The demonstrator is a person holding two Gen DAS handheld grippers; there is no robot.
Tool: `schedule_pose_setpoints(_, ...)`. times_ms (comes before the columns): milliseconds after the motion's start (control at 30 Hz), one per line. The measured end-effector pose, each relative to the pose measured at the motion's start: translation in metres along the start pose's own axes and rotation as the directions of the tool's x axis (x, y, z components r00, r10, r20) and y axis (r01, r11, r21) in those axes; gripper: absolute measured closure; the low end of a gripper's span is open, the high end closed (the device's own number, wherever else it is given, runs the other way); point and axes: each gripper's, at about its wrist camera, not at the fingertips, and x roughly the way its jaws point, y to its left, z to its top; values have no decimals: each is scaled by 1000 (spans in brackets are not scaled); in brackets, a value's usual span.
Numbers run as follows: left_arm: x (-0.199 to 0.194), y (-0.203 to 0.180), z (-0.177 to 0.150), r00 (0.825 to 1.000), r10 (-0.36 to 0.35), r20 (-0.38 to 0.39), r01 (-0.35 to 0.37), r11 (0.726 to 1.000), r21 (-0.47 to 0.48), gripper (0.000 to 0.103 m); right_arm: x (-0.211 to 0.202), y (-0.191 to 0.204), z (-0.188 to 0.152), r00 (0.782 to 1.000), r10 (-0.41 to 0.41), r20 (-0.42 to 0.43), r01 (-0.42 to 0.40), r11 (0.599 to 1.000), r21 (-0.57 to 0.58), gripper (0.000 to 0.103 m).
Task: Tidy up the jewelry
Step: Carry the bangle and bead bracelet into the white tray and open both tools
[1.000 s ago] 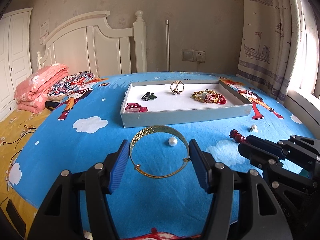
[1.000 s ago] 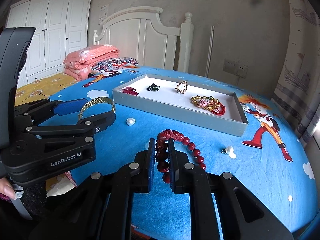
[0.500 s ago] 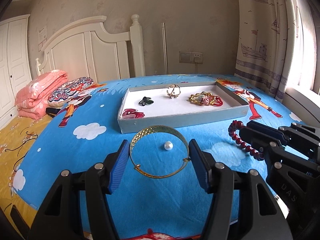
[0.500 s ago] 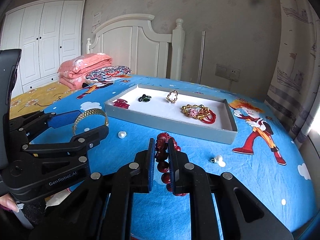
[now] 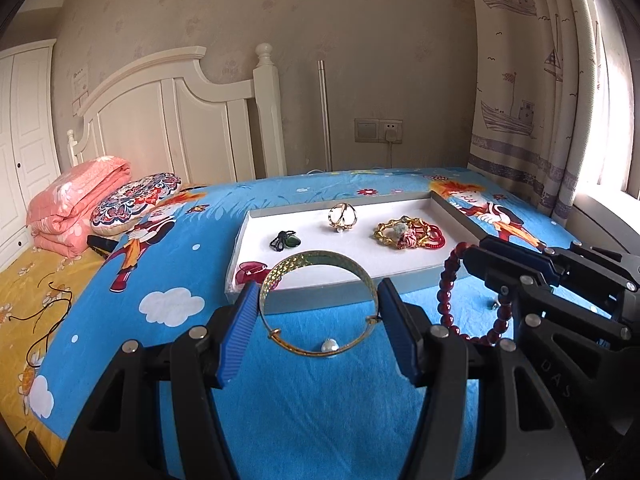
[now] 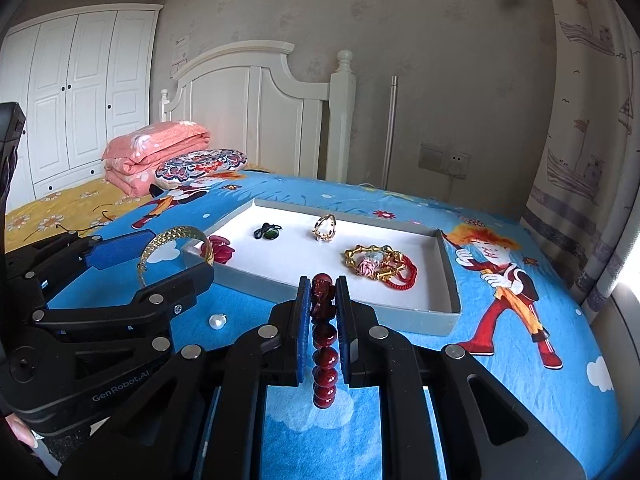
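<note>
The bed fills both views, spread with a blue cartoon-print sheet, with a white headboard at its far end and a folded pink quilt and a patterned cushion beside it.

On the sheet lies a shallow grey tray with a white floor. Inside it are a red flower-shaped piece in the near left corner, a small dark green pendant on a black cord, a gold ring standing upright, and a tangle of gold and red bracelets toward the right.

The left gripper stands about half open, its blue pads pressed against opposite sides of a gold bangle, which it holds clear of the sheet, roughly level, in front of the tray's near wall. In the right wrist view the bangle overlaps the tray's near left corner.

The right gripper is almost fully closed, pinching a dark red bead bracelet by its carved top bead. The rest of the beads hang down between the fingers, and in the left wrist view the strand dangles in a loop above the sheet, just short of the tray's near right corner.

A loose white pearl lies on the sheet under the bangle, and another small pearl piece sits on the sheet, partly hidden behind the right gripper.
</note>
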Motion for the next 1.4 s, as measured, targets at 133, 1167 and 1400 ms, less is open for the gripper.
schedule_pose_setpoints(133,10,6,12,1000,2,-10,-3,1000,-20,44,5,-3,12,1000,-15,17,16,1000,-6,90)
schedule_pose_setpoints(1167,165,38,68,966,72,-247,-102,988,-112,38,148,-63,58,978,-54,-201,84,986,145,68)
schedule_pose_setpoints(1400,154,43,58,967,99,-236,-128,986,-111,26,134,-65,48,981,-35,-188,69,983,173,51)
